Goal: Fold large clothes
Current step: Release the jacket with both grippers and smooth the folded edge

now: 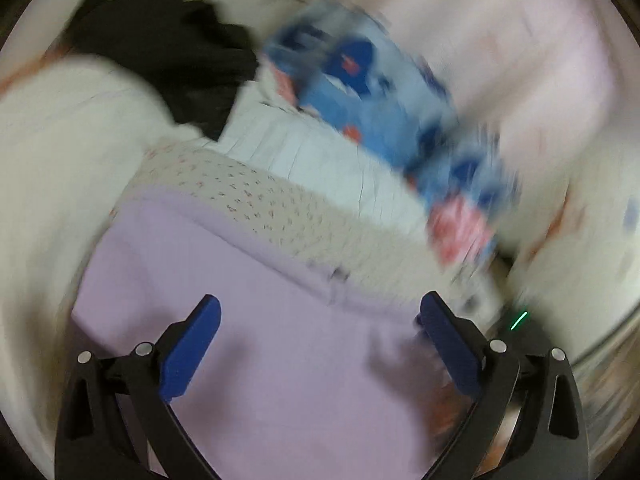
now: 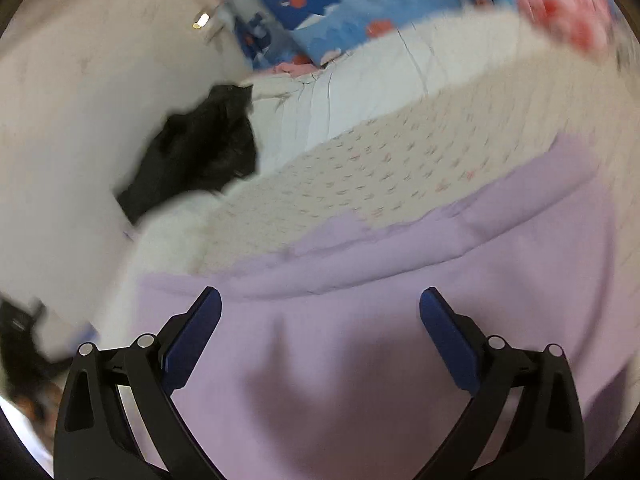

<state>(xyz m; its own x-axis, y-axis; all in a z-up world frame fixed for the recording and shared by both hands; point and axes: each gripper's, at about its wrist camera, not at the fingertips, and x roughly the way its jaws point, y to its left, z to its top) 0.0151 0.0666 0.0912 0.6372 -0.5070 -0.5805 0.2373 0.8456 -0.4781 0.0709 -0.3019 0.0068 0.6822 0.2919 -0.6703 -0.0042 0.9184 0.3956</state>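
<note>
A lilac garment [image 1: 248, 320] lies spread flat on the bed, its folded edge running across the cream sheet with small pink marks [image 1: 256, 196]. My left gripper [image 1: 320, 312] hangs above the garment, jaws wide apart with nothing between the blue pads [image 1: 192, 352]. In the right wrist view the same lilac garment [image 2: 380, 320] fills the lower half, with a doubled fold along its far edge. My right gripper [image 2: 320, 304] is also open over it, its blue pads [image 2: 448, 344] clear of the cloth. Both views are blurred.
A black garment [image 2: 200, 152] lies crumpled at the bed's far left, beside a white quilt [image 2: 360, 76]. A blue whale-print pillow or blanket [image 2: 320, 4] sits at the head of the bed. A pale wall [image 2: 80, 100] borders the left side.
</note>
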